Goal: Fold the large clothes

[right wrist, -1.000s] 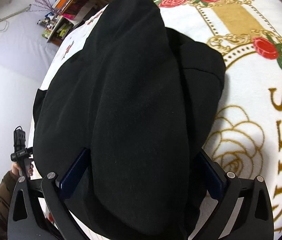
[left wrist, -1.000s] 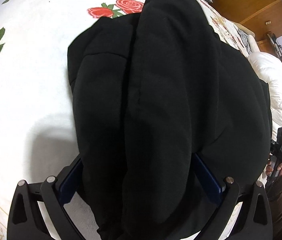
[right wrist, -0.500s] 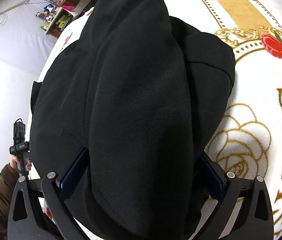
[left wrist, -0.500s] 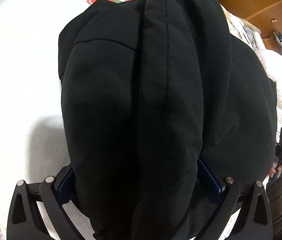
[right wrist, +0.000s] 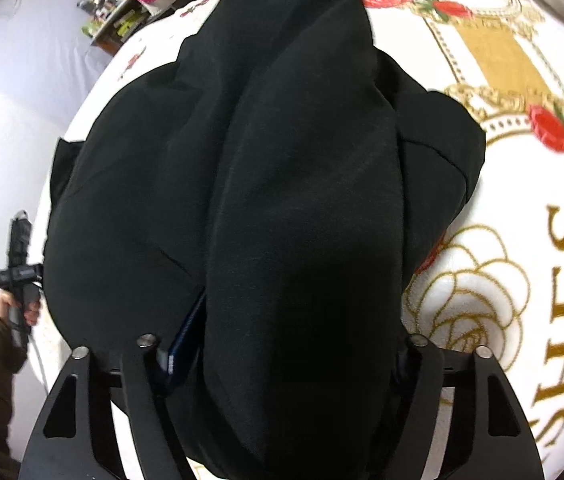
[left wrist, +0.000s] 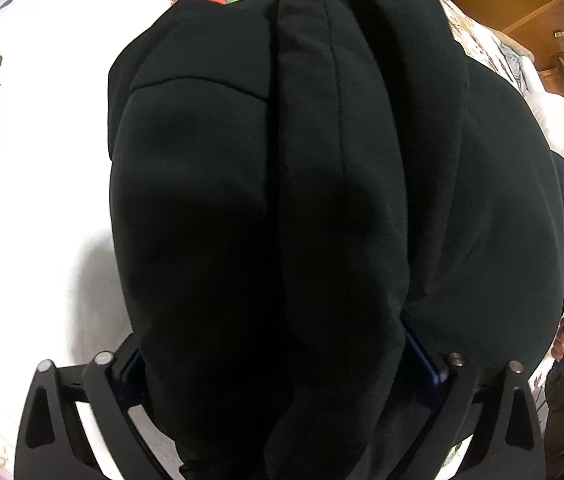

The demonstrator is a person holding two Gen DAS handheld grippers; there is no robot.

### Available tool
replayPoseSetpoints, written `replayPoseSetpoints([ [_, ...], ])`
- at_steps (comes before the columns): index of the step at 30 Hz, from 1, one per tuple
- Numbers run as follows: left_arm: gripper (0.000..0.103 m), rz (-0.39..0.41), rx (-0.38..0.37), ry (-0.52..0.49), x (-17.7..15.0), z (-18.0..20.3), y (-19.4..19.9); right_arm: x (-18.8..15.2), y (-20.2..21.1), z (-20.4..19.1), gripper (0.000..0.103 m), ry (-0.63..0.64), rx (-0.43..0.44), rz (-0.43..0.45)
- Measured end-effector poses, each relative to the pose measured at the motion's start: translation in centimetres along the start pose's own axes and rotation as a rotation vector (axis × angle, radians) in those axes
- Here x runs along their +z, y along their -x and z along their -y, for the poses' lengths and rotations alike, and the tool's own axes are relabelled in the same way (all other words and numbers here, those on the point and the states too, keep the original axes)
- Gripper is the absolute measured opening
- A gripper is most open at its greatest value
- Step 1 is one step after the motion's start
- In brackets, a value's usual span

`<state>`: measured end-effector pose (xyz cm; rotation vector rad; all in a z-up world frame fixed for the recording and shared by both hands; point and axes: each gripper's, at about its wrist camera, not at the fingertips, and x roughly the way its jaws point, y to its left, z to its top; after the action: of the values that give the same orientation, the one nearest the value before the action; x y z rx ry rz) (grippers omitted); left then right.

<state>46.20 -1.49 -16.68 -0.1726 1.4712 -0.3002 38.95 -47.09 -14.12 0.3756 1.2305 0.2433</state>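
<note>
The black garment [left wrist: 322,200] fills most of both wrist views, bunched in thick folds above a bed covered by a white blanket [left wrist: 42,160] printed with red roses and gold lettering. In the left view a raised fold with a stitched seam runs up the middle, and the left claw [left wrist: 282,364] is clamped on it — cloth packs the whole gap between the blue pads [left wrist: 422,360]. In the right view the right claw [right wrist: 294,352] grips another thick fold the same way, with one blue pad [right wrist: 182,344] showing at the cloth's left edge. Each view catches the other claw at its margin, held in a brown-sleeved hand [right wrist: 14,308] — beside the garment's edge. Shelves [right wrist: 130,4] stand beyond the bed.
</note>
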Motion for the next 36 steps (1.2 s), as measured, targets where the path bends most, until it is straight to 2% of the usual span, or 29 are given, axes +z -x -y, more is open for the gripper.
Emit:
replayPoseSetpoints([
  [3, 0.076, 0.026, 0.021, -0.030, -0.2, 1.7, 0.7, 0.0, 0.2, -1.2, 0.065, 0.036, -0.065, 0.010],
  [6, 0.074, 0.036, 0.067, -0.044, -0.3, 3.0, 0.8, -0.1, 0.1, -1.6, 0.065, 0.042, -0.096, 0.018],
  [10, 0.075, 0.049, 0.073, 0.003, -0.1, 3.1, 0.7, -0.2, 0.0, -2.2, 0.066, 0.024, -0.139, 0.032],
  [14, 0.074, 0.101, 0.030, 0.126, -0.3, 2.6, 0.6, -0.1, -0.4, -3.1, 0.065, 0.026, -0.176, 0.037],
  [16, 0.063, 0.102, 0.060, 0.114, -0.2, 3.3, 0.9, 0.0, -0.6, -4.5, 0.057, 0.053, -0.218, 0.056],
  [17, 0.051, 0.116, 0.080, 0.093, -0.3, 4.1, 1.3, 0.0, -0.6, -5.3, 0.052, 0.063, -0.242, 0.066],
  [18, 0.043, 0.138, 0.113, 0.055, -0.6, 5.3, 1.8, -0.2, -0.6, -6.0, 0.050, 0.074, -0.269, 0.074],
  [19, 0.041, 0.152, 0.136, 0.031, -0.7, 6.1, 2.3, -0.2, -0.5, -6.9, 0.045, 0.095, -0.310, 0.086],
  [21, 0.036, 0.184, 0.138, 0.049, -1.3, 6.5, 3.1, -0.4, -0.3, -8.0, 0.041, 0.118, -0.354, 0.108],
  [23, 0.035, 0.219, 0.127, 0.071, -1.8, 6.5, 4.0, -0.8, 0.2, -8.5, 0.039, 0.124, -0.368, 0.132],
  [28, 0.033, 0.315, 0.136, 0.021, -3.0, 9.0, 6.8, -1.4, 2.1, -9.5, 0.035, 0.130, -0.386, 0.203],
  [31, 0.032, 0.379, 0.100, 0.000, -3.3, 10.4, 9.3, -1.9, 3.3, -10.5, 0.033, 0.143, -0.392, 0.256],
  [33, 0.031, 0.418, 0.104, -0.031, -4.0, 11.1, 10.6, -2.2, 4.3, -11.1, 0.031, 0.146, -0.382, 0.303],
  [36, 0.031, 0.453, 0.069, -0.039, -4.5, 12.0, 12.0, -3.0, 6.0, -12.2, 0.030, 0.164, -0.378, 0.360],
])
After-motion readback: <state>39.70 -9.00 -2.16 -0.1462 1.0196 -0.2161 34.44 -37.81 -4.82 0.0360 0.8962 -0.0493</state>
